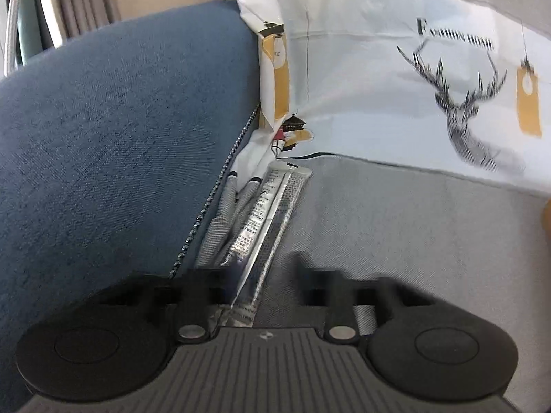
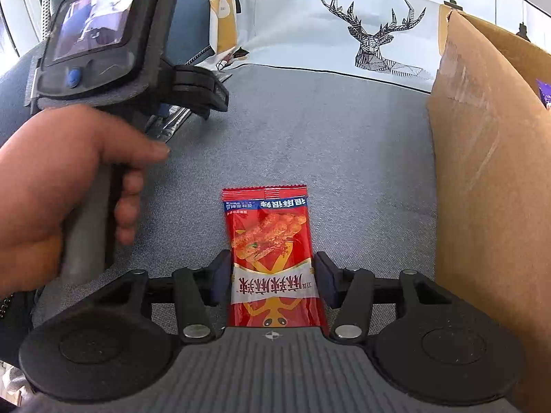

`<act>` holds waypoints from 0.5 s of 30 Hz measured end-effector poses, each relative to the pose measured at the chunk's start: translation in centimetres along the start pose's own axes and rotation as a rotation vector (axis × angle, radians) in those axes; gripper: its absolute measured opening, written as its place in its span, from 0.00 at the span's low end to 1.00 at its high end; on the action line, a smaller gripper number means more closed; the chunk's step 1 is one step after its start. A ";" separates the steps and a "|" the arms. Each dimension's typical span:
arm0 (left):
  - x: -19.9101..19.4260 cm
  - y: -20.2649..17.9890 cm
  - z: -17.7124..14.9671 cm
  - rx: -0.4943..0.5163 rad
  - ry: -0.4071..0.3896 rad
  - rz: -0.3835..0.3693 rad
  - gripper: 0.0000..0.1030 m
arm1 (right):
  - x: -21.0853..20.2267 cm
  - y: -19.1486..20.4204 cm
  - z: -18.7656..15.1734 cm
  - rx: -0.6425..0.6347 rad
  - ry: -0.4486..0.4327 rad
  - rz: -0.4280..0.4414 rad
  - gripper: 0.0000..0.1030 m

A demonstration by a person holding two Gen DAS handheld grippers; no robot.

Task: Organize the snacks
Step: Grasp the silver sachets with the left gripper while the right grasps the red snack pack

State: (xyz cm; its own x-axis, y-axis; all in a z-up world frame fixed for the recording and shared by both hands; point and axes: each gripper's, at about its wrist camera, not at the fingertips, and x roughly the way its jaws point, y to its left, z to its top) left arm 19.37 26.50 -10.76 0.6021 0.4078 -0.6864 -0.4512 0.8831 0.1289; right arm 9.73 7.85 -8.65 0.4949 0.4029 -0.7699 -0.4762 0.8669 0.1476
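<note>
A long silver snack stick (image 1: 265,227) lies on the grey sofa seat (image 1: 413,234) by the blue armrest (image 1: 120,137). My left gripper (image 1: 256,285) is open with its jaws on either side of the stick's near end. In the right wrist view the left gripper (image 2: 193,96) is at the upper left, over the silver stick (image 2: 172,124). A red snack packet (image 2: 272,254) lies flat on the seat. My right gripper (image 2: 272,282) is open, its blue-padded fingers (image 2: 220,275) just beside the packet's long edges.
A cardboard box (image 2: 489,172) stands on the seat at the right. A white cushion with a deer print (image 2: 378,34) leans along the sofa back; it also shows in the left wrist view (image 1: 430,86). The person's hand (image 2: 62,186) holds the left gripper's handle.
</note>
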 end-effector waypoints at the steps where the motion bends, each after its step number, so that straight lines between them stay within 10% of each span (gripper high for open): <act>1: -0.1 0.3 0.1 -0.022 0.010 -0.013 0.00 | 0.0 0.0 0.0 0.001 0.000 0.002 0.54; 11: -4.0 2.6 0.1 -0.125 0.006 -0.142 0.00 | -0.1 -0.1 -0.3 0.005 -0.007 0.005 0.54; 15: -3.9 1.9 -0.7 -0.051 -0.059 -0.096 0.20 | -0.3 -0.1 -0.4 0.012 -0.003 0.006 0.54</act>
State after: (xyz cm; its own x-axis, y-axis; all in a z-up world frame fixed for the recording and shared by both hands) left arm 15.73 26.40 -8.30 0.6810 0.3360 -0.6506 -0.4215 0.9064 0.0269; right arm 9.31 7.55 -8.68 0.4941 0.4089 -0.7672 -0.4702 0.8680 0.1598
